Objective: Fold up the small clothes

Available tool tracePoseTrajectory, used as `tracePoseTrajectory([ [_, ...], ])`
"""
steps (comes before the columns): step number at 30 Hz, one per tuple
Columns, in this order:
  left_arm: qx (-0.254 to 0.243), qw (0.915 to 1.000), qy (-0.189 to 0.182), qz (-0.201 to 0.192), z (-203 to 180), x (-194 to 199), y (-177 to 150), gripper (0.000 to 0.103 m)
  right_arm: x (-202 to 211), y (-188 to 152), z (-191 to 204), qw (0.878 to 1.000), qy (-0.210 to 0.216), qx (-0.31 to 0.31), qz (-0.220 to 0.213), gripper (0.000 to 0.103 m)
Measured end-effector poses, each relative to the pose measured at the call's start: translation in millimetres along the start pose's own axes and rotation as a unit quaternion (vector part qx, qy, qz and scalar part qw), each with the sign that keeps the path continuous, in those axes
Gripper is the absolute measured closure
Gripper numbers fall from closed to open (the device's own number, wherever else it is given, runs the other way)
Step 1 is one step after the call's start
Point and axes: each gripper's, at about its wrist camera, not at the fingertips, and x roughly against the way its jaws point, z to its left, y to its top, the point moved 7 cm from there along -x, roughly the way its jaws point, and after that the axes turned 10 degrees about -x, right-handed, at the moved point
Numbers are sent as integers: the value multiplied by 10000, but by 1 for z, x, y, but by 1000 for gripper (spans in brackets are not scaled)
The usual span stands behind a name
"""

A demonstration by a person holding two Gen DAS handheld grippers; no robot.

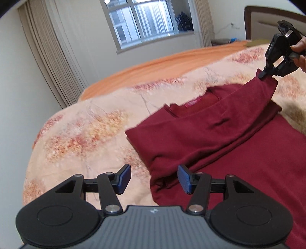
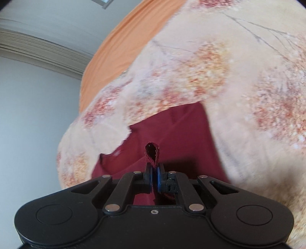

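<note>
One maroon shirt (image 1: pixel 210 134) lies on one blanket (image 1: pixel 86 124); right tool (image 2: pixel 154 172) pinches its sleeve, left tool (image 1: pixel 154 179) gapes empty.

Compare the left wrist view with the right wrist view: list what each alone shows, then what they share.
Only the left wrist view: the window, the headboard, the shirt's neck label, the open left gripper with nothing between its jaws, and a hand holding the right gripper.

Only the right wrist view: a close look at the right gripper's jaws shut on a loop of hem.

Both: the dark red shirt, the floral blanket, the orange sheet and the curtain.
</note>
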Motion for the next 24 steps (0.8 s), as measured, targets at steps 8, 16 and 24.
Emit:
tracePoseTrajectory([
  [8, -286, 9987, -193, 383, -14, -33, -8, 44, -25, 5, -43, 9931, -958, 492, -462, 75],
  [16, -91, 9977, -364, 569, 2, -78, -25, 53, -25, -56, 58, 9790, 82, 2036, -64, 55],
  [24, -198, 9964, -685, 467, 7, -108, -42, 70, -130, -148, 215, 9079, 871, 4005, 880, 48],
])
